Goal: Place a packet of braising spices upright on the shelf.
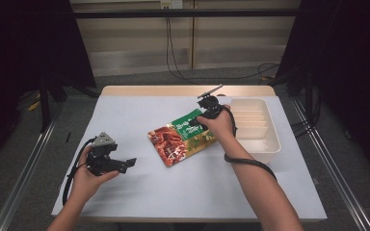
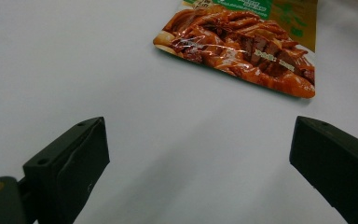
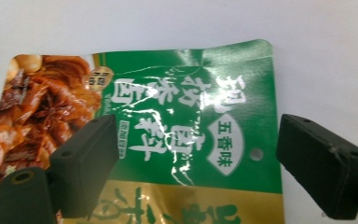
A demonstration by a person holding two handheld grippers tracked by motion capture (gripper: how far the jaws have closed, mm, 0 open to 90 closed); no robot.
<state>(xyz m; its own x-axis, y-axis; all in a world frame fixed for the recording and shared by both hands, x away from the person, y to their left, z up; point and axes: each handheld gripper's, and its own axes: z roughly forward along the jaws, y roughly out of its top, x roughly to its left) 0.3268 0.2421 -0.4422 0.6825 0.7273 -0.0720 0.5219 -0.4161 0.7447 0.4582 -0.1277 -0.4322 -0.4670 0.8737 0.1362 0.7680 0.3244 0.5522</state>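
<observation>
A flat snack pouch lies near the table's middle, red-brown food picture at one end, green and gold label at the other. My right gripper hovers over its green end, pointing down. In the right gripper view its jaws stand wide apart either side of the pouch label, the pads not pressing it. My left gripper rests low at the table's left, open and holding nothing. In the left gripper view, its jaws frame bare table with the pouch farther off.
A white ribbed plastic tray stands at the table's right side, just beyond the right hand. The pale table top stretches between the left gripper and the pouch. Dark curtains and cables surround the table.
</observation>
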